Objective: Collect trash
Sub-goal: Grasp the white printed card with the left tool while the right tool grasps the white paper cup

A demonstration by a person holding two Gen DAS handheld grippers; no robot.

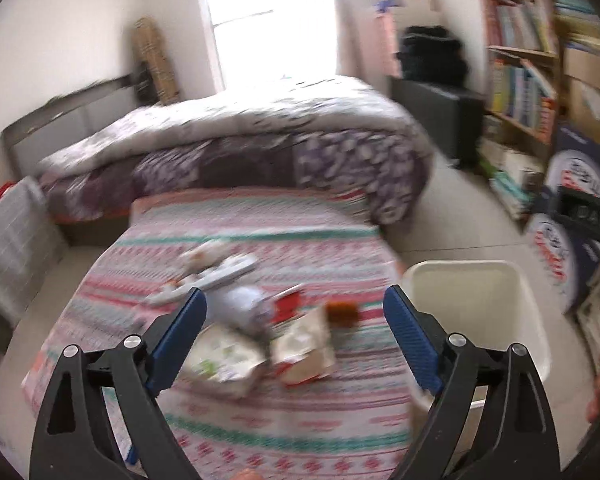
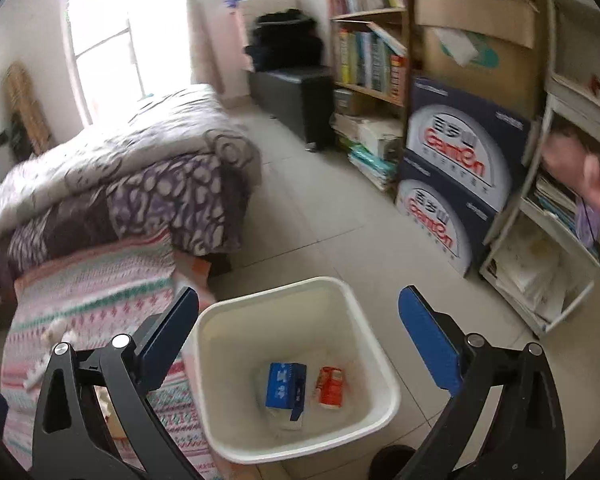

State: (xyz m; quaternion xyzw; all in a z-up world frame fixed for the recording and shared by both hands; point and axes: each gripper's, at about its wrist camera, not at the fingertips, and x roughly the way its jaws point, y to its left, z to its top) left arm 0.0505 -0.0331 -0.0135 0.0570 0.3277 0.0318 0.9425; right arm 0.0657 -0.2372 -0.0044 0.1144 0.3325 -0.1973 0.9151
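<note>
Your left gripper (image 1: 294, 320) hangs above the striped bedspread (image 1: 236, 236) with its blue pads spread wide and nothing between them. Below it lies the trash, in a loose cluster: farthest left a long white wrapper (image 1: 220, 270), then a pale crumpled bag (image 1: 226, 356) near the left pad, a white-and-blue packet (image 1: 244, 302) above it, a red-and-white snack bag (image 1: 306, 346) just beside, and a small orange-brown piece (image 1: 342, 312) furthest right (all of it blurred, so labels cannot be read). Behind, a purple patterned quilt (image 1: 260, 136) is heaped on the bed.

To the right of the bedspread, just beside its edge, the white bin (image 1: 476, 312) stands on the tiled floor (image 2: 320, 216). Your right gripper (image 2: 300, 316) is poised over that bin, also wide apart and empty. In the bin's bottom lie a blue box (image 2: 284, 388) and, just right of it, a red-orange carton (image 2: 331, 386). Further right, stacked printed boxes (image 2: 456, 168) stand against a bookshelf (image 2: 370, 48).
</note>
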